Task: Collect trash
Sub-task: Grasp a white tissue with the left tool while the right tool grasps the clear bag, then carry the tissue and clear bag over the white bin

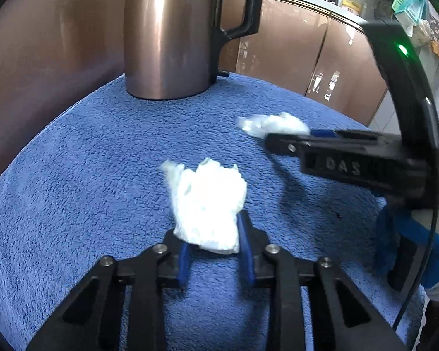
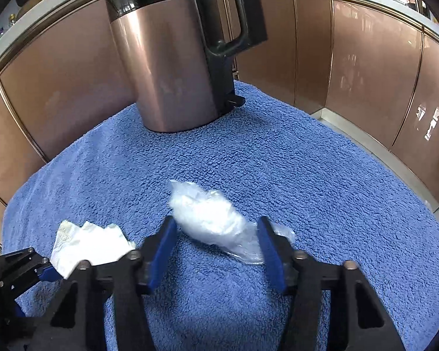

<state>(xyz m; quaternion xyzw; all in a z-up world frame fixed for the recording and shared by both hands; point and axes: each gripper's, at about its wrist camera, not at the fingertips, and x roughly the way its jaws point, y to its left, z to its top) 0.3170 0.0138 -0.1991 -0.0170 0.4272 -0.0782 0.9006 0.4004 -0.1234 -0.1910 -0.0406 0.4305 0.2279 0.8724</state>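
Cabinets: glossy copper-brown cabinet doors (image 2: pixel 351 58) run behind the table.
Cloth: a blue terry towel (image 1: pixel 87 190) covers the table.
Jug: a tall copper-coloured metal jug with a black handle (image 1: pixel 166 44) stands upright at the towel's far edge.
Left gripper (image 1: pixel 216 251): its blue-padded fingers are partly open, one on each side of the crumpled white paper tissue (image 1: pixel 210 204), which lies on the towel; I cannot tell whether they grip it.
Right gripper (image 2: pixel 216 248): its fingers are spread wide around the crumpled clear plastic wrapper (image 2: pixel 216 219), which lies on the towel, just right of the tissue.
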